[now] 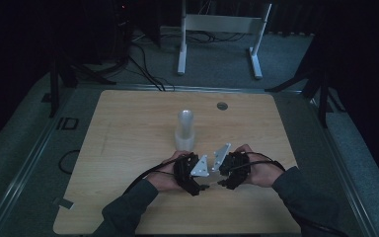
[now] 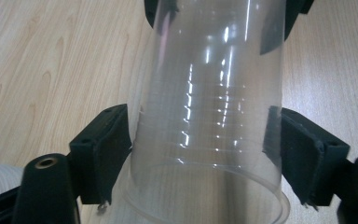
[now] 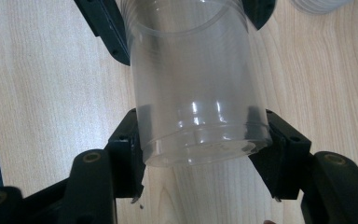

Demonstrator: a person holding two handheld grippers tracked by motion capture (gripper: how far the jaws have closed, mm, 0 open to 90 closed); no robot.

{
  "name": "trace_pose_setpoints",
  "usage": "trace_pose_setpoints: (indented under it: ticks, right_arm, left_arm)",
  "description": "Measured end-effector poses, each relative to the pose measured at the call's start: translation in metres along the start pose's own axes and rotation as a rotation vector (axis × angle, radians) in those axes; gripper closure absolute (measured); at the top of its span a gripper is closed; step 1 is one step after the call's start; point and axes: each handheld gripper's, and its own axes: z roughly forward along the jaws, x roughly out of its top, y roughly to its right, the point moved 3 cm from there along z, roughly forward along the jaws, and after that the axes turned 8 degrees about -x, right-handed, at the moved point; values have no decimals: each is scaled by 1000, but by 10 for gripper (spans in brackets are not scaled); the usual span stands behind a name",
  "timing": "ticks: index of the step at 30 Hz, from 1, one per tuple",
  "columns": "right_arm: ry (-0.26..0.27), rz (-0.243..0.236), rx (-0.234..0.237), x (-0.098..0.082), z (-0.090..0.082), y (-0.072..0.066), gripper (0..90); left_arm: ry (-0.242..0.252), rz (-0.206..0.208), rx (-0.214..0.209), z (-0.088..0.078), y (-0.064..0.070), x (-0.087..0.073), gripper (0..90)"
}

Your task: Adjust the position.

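Note:
A clear plastic cup [image 2: 200, 93] lies level between my two grippers, just above the wooden table [image 1: 128, 128] near its front edge. The right gripper [image 3: 200, 140] is shut on the cup's [image 3: 191, 70] closed bottom end, its pads pressing both walls. The left gripper [image 2: 200, 140] straddles the rim end; its pads stand right beside the walls without squeezing them, and the rim keeps its round shape. In the high view the left gripper [image 1: 203, 186] and the right gripper [image 1: 222, 182] point at each other, fingertips nearly meeting. A tall stack of clear cups [image 1: 184, 129] stands upright just behind them.
A round grey cable hole [image 1: 222, 105] sits near the table's far edge. A white frame [image 1: 217, 24] stands on the floor beyond the table, with cables around it. Bare wood lies to the left and right of the hands.

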Motion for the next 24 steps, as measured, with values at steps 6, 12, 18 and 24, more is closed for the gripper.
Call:
trace_pose_setpoints:
  ticks: [6, 12, 18, 24]
  right_arm:
    - [15, 28, -2, -4, 1, 0, 414]
    - [16, 50, 1, -7, 3, 0, 414]
    - [19, 85, -5, -9, 4, 1, 415]
    - [13, 127, -22, -14, 8, 4, 416]
  left_arm:
    - [26, -39, 3, -1, -2, 1, 194]
    - [53, -63, 7, -2, -3, 3, 176]
    - [78, -89, 23, -6, -5, 4, 177]
    - [101, -96, 37, -9, -7, 4, 178]
